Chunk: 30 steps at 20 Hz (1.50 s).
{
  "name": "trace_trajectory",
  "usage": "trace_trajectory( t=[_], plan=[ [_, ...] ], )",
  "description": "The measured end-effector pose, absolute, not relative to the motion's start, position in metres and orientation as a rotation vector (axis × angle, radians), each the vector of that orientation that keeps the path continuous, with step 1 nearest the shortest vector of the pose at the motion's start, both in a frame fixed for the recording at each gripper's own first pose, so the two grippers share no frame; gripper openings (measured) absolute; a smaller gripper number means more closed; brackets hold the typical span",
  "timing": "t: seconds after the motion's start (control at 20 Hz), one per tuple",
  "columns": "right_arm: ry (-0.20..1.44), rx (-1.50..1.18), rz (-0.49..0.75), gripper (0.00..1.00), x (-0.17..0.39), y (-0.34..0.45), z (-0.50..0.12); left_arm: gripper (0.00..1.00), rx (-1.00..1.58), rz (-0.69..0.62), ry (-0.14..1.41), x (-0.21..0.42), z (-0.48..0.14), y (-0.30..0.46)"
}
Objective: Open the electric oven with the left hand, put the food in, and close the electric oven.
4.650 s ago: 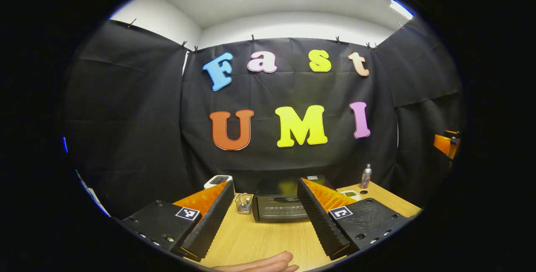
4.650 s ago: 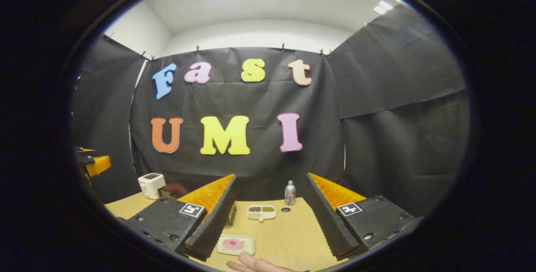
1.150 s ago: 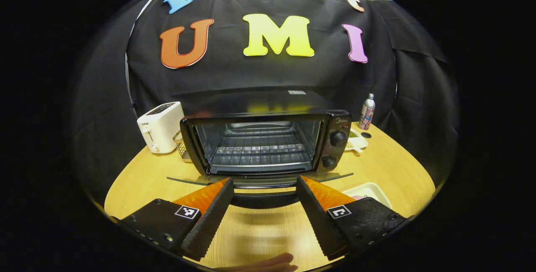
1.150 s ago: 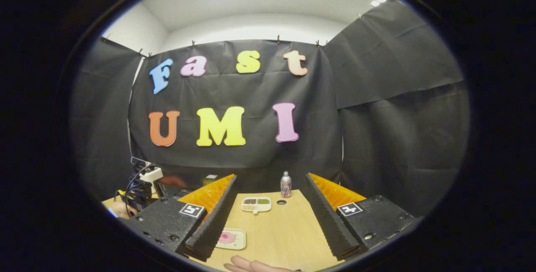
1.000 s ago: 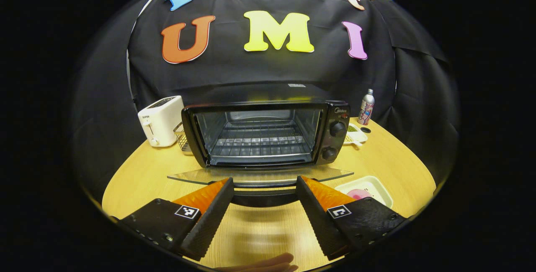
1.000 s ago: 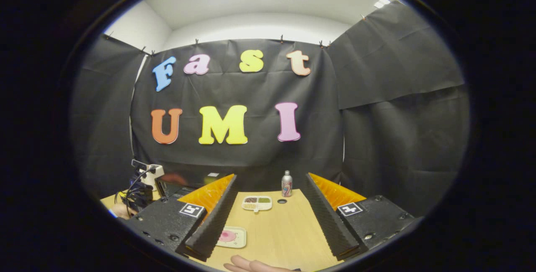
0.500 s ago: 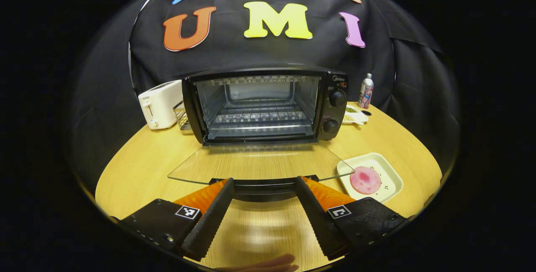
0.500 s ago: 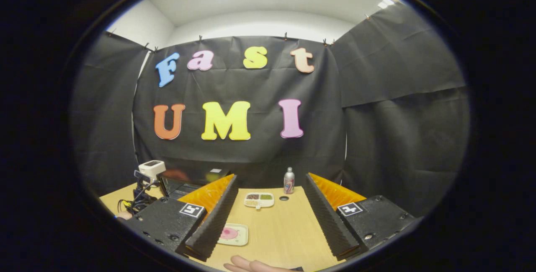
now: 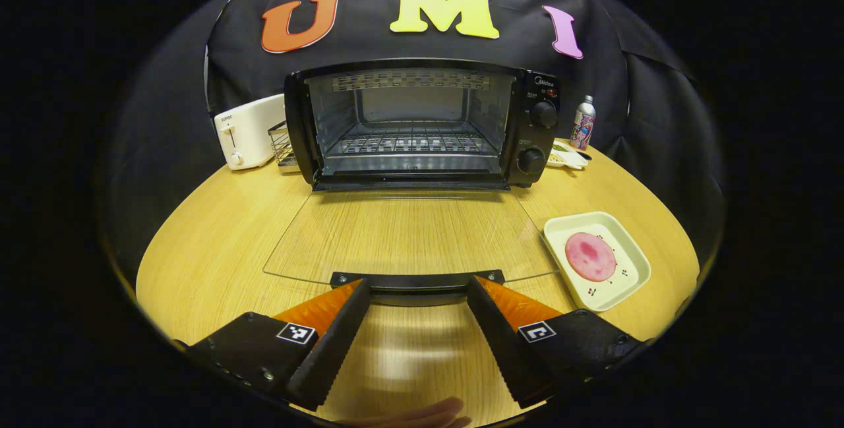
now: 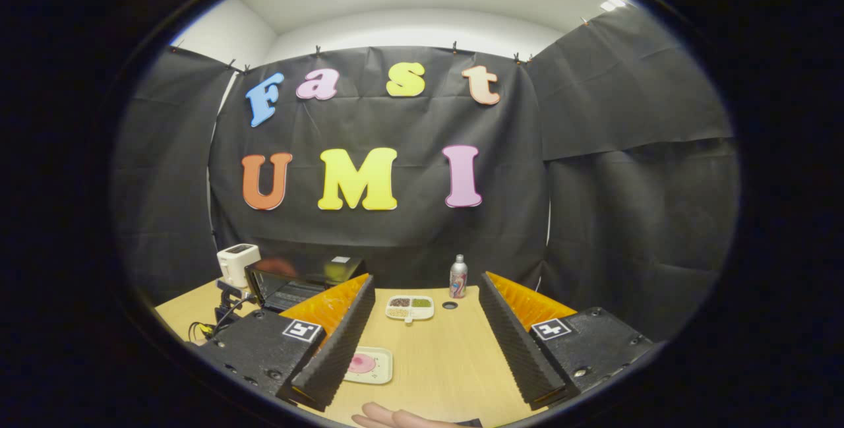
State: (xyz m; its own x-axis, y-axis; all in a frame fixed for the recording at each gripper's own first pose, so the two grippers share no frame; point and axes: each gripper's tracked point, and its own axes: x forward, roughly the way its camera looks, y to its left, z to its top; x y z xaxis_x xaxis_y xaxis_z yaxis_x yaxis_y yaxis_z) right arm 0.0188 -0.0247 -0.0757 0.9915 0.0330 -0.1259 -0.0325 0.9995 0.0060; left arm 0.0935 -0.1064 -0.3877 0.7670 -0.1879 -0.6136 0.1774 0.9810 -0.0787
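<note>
opening the oven door flat, food next

the left claw (image 9: 417,289) is spread wide by the door handle (image 9: 417,279), gripping nothing; the oven (image 9: 422,124) gapes. bring the right claw (image 10: 422,332), also spread and empty, low to the plate of food (image 9: 597,258) on the table (image 9: 217,243), pinching its rim level.

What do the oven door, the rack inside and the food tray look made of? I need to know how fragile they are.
The oven door looks like clear glass: the table's wood grain shows through it, with a dark, likely plastic or metal, handle. The rack seems bare metal wire, shiny. The food tray looks glossy pale ceramic or plastic; I cannot tell which.
</note>
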Motion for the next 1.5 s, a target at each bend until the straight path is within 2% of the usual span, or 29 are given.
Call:
trace_trajectory(
  t=[0.1,0.2,0.3,0.35,0.7,0.8,0.95,1.3,1.5],
  plan=[
    [0.143,-0.001,0.036,1.00,0.023,-0.021,-0.080,1.00,-0.016,-0.200,0.660,0.093,-0.387,-0.107],
    [0.168,-0.015,0.046,0.96,0.028,-0.015,-0.088,0.96,0.000,-0.203,0.650,0.094,-0.385,-0.106],
    [0.202,-0.032,0.056,1.00,0.035,-0.010,-0.097,0.95,0.000,-0.201,0.659,0.092,-0.383,-0.104],
    [0.221,-0.041,0.062,0.96,0.039,-0.008,-0.103,0.93,-0.007,-0.199,0.658,0.092,-0.381,-0.104],
    [0.388,-0.100,0.079,0.97,0.071,0.000,-0.156,0.93,-0.064,-0.164,0.561,0.088,-0.337,-0.091],
    [0.456,-0.100,0.092,1.00,0.081,0.003,-0.178,0.93,-0.065,-0.160,0.504,0.086,-0.313,-0.088],
    [0.579,-0.091,0.109,0.97,0.096,0.007,-0.218,0.93,-0.075,-0.160,0.409,0.079,-0.270,-0.085],
    [0.886,-0.010,0.186,1.00,0.120,0.026,-0.314,0.93,-0.066,-0.147,0.147,0.052,-0.166,-0.078],
    [1.089,0.069,0.225,0.94,0.129,0.040,-0.376,0.94,-0.033,-0.084,0.031,0.034,-0.128,-0.065]
  ],
)
